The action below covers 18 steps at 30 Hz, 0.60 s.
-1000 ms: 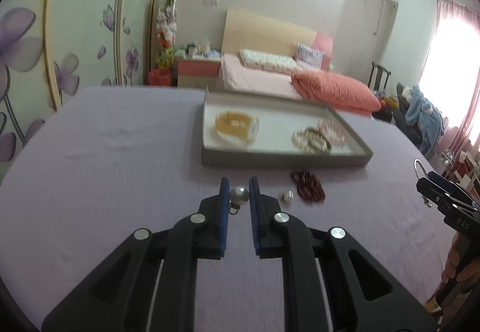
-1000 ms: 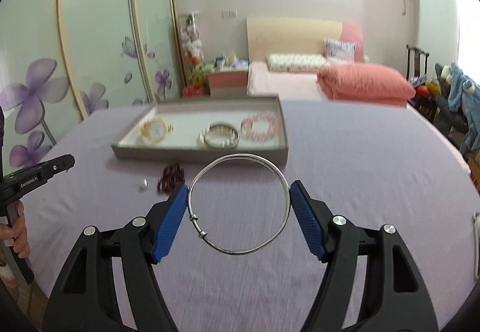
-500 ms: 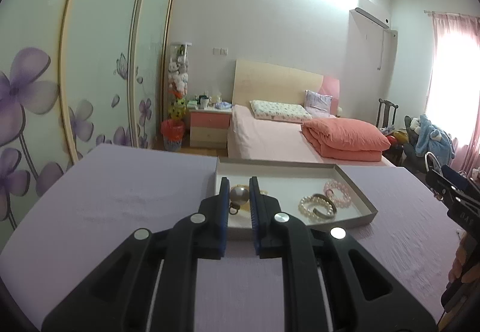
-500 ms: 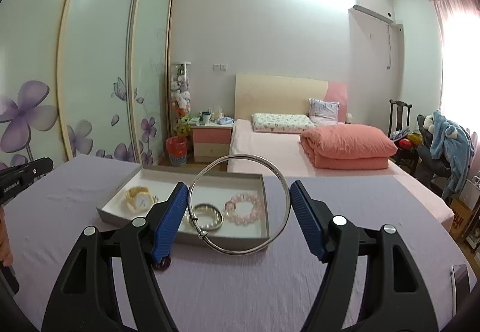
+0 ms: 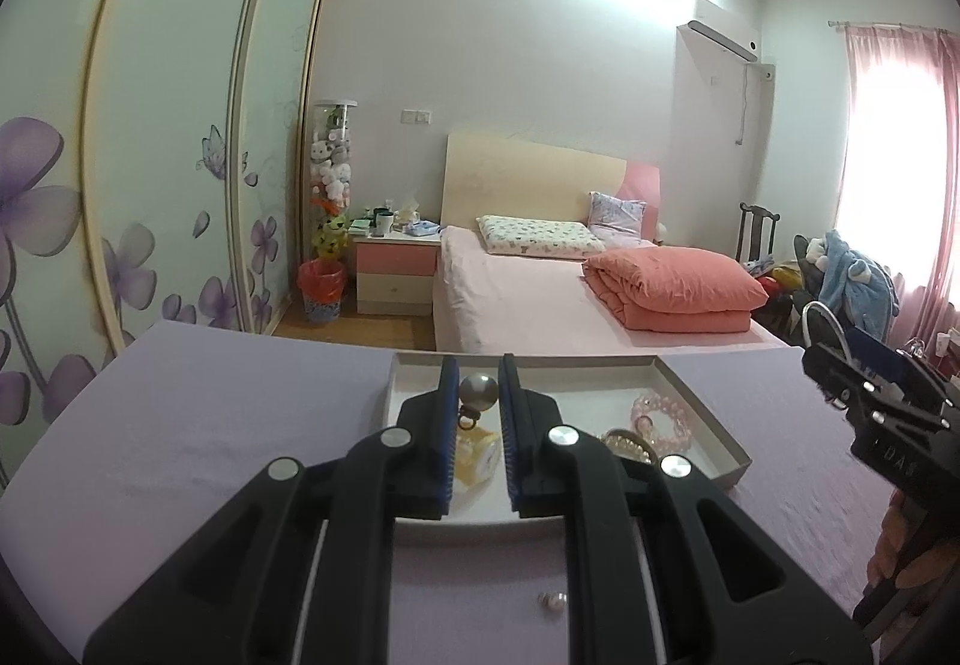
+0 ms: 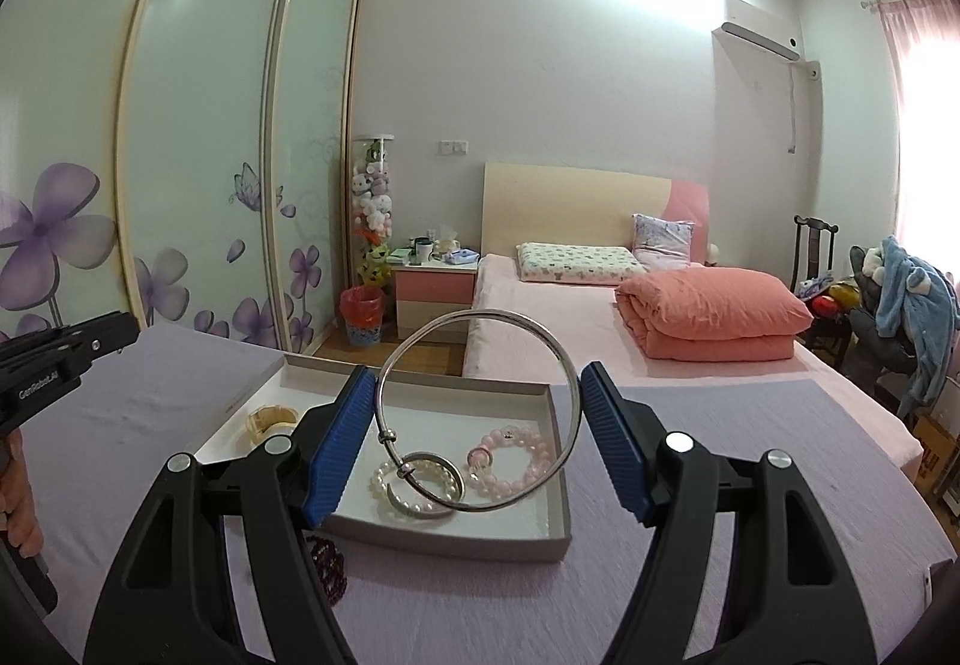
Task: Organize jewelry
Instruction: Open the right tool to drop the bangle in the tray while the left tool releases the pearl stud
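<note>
- Left gripper (image 5: 474, 395): its blue pads are pinched on a pearl earring (image 5: 477, 390). The round grey pearl sits between the tips, and a small metal fitting hangs beneath it. The gripper is held above the near left part of the tray (image 5: 729, 446).
- Right gripper (image 6: 477, 428): its jaws are spread wide and clamp a silver bangle (image 6: 480, 407) by its two opposite sides. The ring stands roughly upright, facing the camera, with a small bead and a loop on its lower left arc. It is held above the tray, over the middle and right of it.
- Tray: a shallow grey box with a white floor, lying on the lilac tablecloth (image 6: 720, 485).
- Contents of the tray, seen from the right wrist: a gold watch (image 6: 271, 418) at the left, a pearl bracelet (image 6: 414, 485) in the middle, and a pink bead bracelet (image 6: 516, 455) at the right. The pearl and pink bracelets lie close together. The watch lies apart from them.
- Outside the tray: a dark red bead bracelet (image 6: 329, 569) lies on the cloth just in front of the near wall, partly hidden behind the right gripper's left finger.
- A second small pearl piece (image 5: 552, 599) lies on the cloth in front of the tray, seen between the left gripper's arms.
</note>
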{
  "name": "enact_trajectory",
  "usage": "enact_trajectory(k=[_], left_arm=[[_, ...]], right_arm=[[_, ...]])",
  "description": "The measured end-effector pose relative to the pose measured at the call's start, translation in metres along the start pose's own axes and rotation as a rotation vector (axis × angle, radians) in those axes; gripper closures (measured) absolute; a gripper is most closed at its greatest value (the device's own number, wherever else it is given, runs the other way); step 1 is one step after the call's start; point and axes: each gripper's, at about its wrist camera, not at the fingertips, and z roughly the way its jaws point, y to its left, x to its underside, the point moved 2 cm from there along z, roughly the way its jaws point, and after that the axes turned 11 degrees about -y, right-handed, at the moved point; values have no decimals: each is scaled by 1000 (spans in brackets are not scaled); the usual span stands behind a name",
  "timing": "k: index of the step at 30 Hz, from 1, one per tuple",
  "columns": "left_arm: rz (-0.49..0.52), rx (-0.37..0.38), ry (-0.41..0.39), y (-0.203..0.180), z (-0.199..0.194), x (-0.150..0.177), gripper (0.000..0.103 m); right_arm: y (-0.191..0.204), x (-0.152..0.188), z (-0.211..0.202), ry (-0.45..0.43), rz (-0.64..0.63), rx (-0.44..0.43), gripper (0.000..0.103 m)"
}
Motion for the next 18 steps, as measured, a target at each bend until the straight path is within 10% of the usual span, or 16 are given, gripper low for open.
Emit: enact_trajectory(k=[18], left_arm=[[26, 6, 22, -14, 76, 10, 89]], right_arm=[[5, 16, 65, 63, -7, -19, 33]])
